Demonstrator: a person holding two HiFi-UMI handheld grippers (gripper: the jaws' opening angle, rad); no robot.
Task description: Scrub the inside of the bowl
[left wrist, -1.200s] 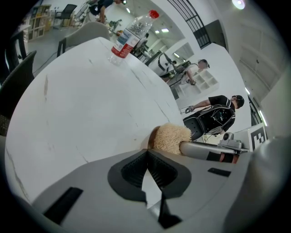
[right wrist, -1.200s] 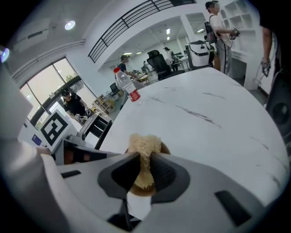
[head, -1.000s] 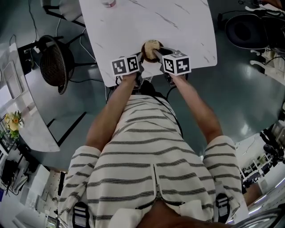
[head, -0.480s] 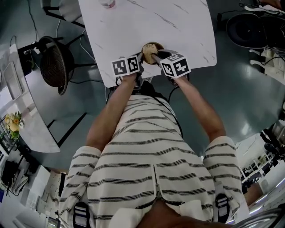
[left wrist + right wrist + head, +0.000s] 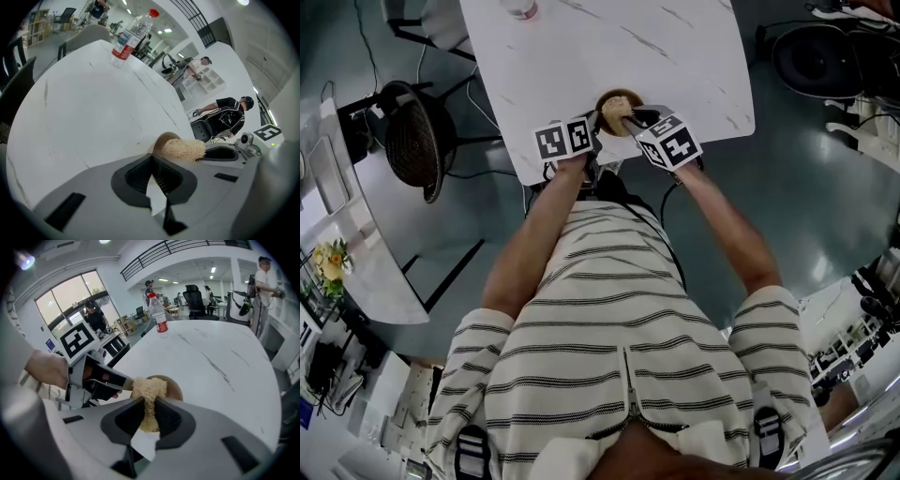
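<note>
The right gripper [image 5: 149, 408] pinches a straw-coloured scrubber [image 5: 150, 386] and presses it into the bowl [image 5: 176, 386], low centre of its view, at the near edge of the table [image 5: 675, 56]. The left gripper [image 5: 153, 161], jaws pressed together, seems to clamp the bowl's rim to steady it. A bottle [image 5: 129, 40] stands upper left, well apart, blocking nothing.

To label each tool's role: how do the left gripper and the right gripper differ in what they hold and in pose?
The left gripper grips the bowl by its rim; the right gripper is shut on a fibrous scrubber pushed into that bowl. In the head view the left gripper's cube sits nearly level, the right gripper's cube is tilted. Both are shut and meet at the bowl.
</note>
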